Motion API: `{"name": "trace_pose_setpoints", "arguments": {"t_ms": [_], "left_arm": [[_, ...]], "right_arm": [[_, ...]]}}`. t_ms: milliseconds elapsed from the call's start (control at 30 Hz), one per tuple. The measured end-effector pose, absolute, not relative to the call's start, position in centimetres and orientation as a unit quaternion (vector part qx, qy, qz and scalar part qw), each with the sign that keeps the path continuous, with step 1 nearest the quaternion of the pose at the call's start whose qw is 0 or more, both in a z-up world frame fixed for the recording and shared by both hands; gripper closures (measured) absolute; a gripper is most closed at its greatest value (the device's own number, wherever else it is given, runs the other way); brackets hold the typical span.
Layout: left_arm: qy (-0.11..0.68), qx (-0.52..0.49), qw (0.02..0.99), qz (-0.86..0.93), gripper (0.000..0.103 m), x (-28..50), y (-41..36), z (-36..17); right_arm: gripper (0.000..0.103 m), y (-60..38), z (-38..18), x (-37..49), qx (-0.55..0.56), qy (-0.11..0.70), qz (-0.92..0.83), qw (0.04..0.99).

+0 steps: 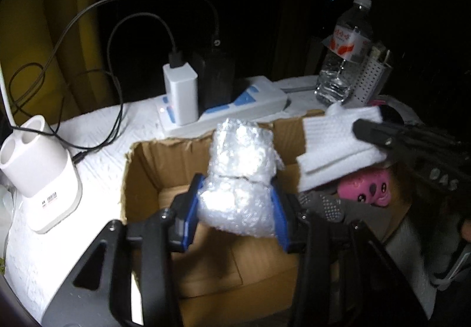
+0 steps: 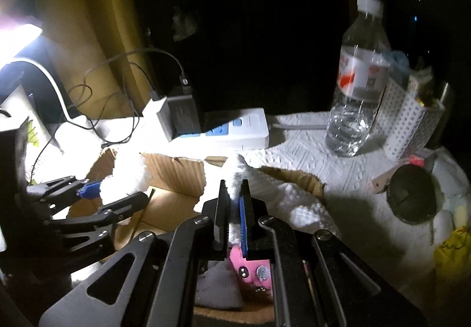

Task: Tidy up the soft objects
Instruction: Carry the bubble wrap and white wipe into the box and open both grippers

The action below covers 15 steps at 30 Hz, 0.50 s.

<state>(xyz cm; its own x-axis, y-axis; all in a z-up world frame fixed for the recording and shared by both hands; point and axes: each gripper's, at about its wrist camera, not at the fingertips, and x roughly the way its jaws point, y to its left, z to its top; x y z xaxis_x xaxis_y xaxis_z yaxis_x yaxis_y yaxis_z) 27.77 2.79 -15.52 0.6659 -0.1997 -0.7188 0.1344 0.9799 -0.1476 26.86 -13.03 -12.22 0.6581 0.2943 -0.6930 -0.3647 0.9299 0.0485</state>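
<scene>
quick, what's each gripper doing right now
Left gripper: closed on the bubble wrap bundle, above the cardboard box.
Right gripper: shut on the white foam sheet.

Left black plastic two-finger gripper [image 1: 238, 203]: blue pads on the inner finger faces, triangular cut-outs in the linkage arms, round silver screws at the pivots.
Right black plastic two-finger gripper [image 2: 234, 209]: same build, blue ribbed pad at 3 o'clock; pale digits on its body, unclear, in left view.
</scene>
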Motion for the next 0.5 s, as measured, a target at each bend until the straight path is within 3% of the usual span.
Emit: {"name": "trace_pose_setpoints", "arguments": {"t_ms": [500], "left_arm": [[0.41,-0.016,0.905,-0.116,0.059,27.9,1.2,-16.9]], "right_arm": [[0.097,-12.5,-17.4,28.6,-0.045,0.421,0.172,0.889]]}}
